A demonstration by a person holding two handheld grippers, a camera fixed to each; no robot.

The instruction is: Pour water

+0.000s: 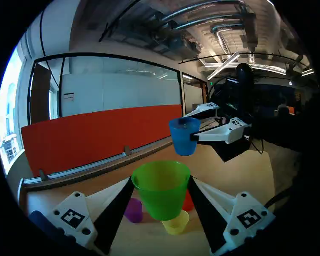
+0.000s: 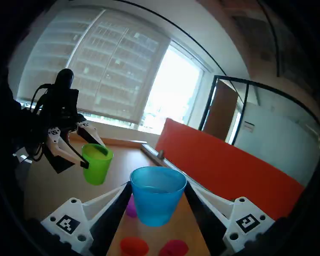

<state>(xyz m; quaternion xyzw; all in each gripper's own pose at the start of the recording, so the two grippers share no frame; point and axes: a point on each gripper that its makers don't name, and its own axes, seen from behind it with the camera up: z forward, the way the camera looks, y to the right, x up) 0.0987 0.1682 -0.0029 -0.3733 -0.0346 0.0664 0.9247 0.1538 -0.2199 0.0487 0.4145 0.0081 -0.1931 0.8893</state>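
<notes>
Both cups are held in the air above the light wooden table (image 1: 241, 170), apart from each other. For a clean pour, it is judged that the blue translucent plastic cup (image 2: 157, 196) should be brought just over the rim of the green translucent plastic cup (image 1: 162, 194) and tilted slowly. The left gripper (image 1: 161, 182) is clenched on the green cup, and the right gripper (image 2: 158, 185) on the blue one, each opened only to the cup's width.

No readable text: the wall notice (image 1: 68, 97) is too small, and the square markers (image 1: 72, 217) carry only patterns.
</notes>
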